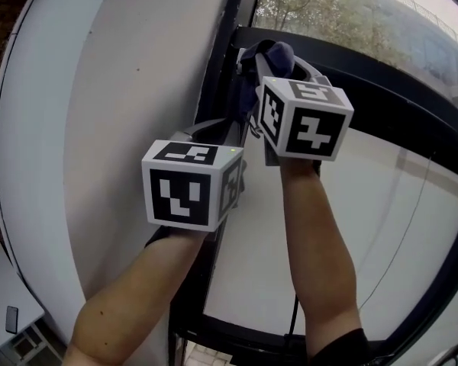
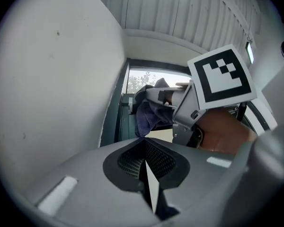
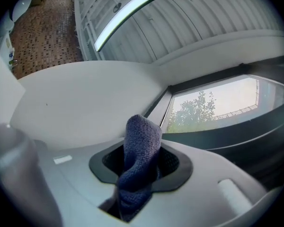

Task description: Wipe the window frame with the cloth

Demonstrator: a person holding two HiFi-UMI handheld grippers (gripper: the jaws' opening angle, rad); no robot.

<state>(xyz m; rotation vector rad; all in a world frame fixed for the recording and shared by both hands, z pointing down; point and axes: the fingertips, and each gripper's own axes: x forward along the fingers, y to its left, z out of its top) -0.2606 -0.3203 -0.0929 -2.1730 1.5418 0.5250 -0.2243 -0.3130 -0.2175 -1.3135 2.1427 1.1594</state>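
The dark blue cloth (image 1: 273,56) is bunched between the jaws of my right gripper (image 1: 269,61), which is shut on it and holds it high against the black window frame (image 1: 220,82). In the right gripper view the cloth (image 3: 141,155) sticks up out of the closed jaws, with the frame (image 3: 213,137) just beyond. My left gripper (image 1: 208,131) is lower and left of the right one, close beside the frame's upright. Its jaws are shut with nothing in them (image 2: 145,161). From the left gripper view I see the right gripper (image 2: 180,100) and the hanging cloth (image 2: 149,116).
A white wall (image 1: 114,90) runs along the left of the frame. The glass pane (image 1: 366,227) fills the right side, with trees (image 3: 196,109) outside. A small table with a phone (image 1: 11,319) sits far below at left. A ceiling light strip (image 3: 123,12) is overhead.
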